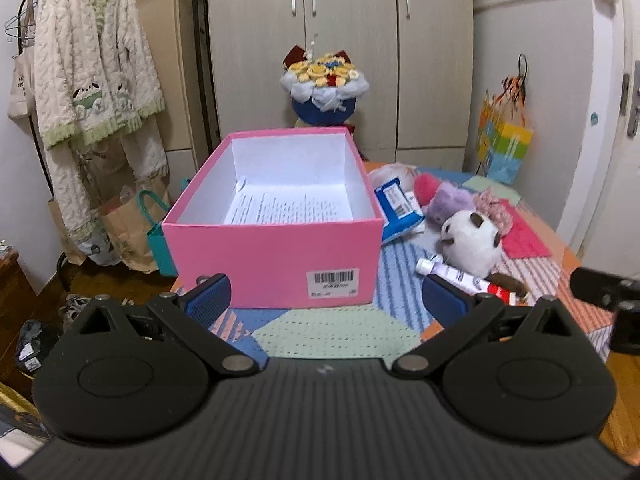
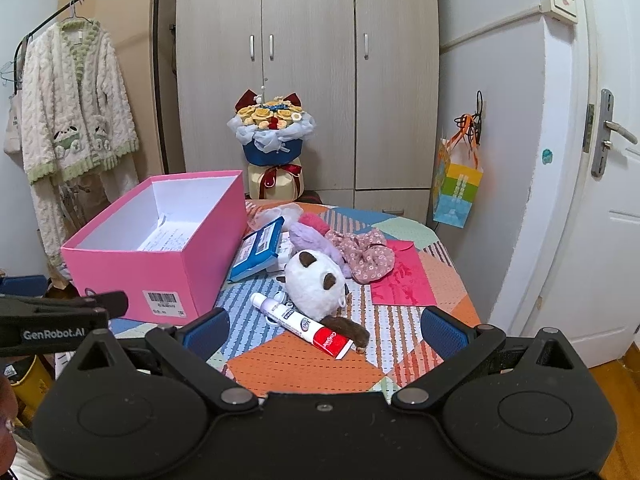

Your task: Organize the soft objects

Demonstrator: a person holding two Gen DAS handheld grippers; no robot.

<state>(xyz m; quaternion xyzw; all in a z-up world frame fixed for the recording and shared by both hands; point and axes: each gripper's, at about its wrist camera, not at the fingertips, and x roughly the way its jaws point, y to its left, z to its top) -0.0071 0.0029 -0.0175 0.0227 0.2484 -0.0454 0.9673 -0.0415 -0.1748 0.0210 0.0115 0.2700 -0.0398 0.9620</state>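
Hovering low at the near edge of the surface [image 2: 304, 364], both tools are sitting with jaws spread wide and nothing between them: the left hand-held gripper [image 1: 326, 298] is facing the pink box [image 1: 272, 256], and the right hand-held gripper [image 2: 324, 326] is pointing at the heap of things beside it. That split looks deliberate, one side minding the container, the other ready to pick. The box is standing open with only a printed sheet [image 1: 280, 210] lying inside, so sorting seems not yet begun. The panda plush [image 2: 316, 284], purple plush [image 2: 310, 236] and floral scrunchie [image 2: 366, 258] are lying clustered to the right of the box, mixed with a toothpaste tube [image 2: 300, 322], a blue packet [image 2: 258, 254] and a brown item I cannot identify. A patchwork cloth is covering the surface; behind it a wardrobe [image 2: 308, 60], a bouquet [image 2: 272, 128] and a hanging robe [image 2: 72, 100] are filling the room.
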